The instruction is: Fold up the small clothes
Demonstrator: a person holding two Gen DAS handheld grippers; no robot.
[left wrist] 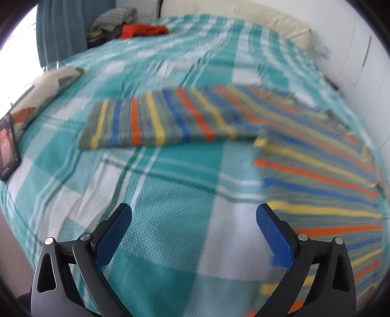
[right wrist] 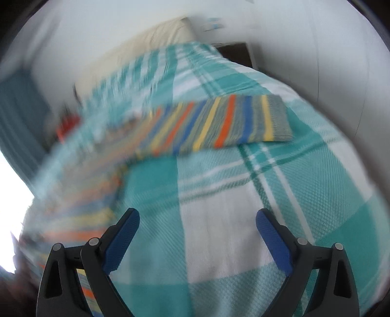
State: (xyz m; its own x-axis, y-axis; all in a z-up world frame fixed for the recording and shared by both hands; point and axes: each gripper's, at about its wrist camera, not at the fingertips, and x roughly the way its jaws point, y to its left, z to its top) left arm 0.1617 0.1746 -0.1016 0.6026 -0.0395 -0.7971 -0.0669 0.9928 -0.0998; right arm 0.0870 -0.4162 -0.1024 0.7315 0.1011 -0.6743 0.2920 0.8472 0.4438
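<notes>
A striped garment in grey, blue, yellow and orange lies flat on the teal and white checked bedspread. One sleeve stretches left in the left wrist view, and its body fills the right side. My left gripper hovers open over bare bedspread, left of the garment's body, holding nothing. In the blurred right wrist view the same garment shows a sleeve reaching right and its body at the left. My right gripper is open above the bedspread, with nothing between its fingers.
A patterned cushion and a dark phone lie at the bed's left edge. A red cloth and a pile of grey clothes sit at the far end. A cream pillow lines the wall, which runs along the right.
</notes>
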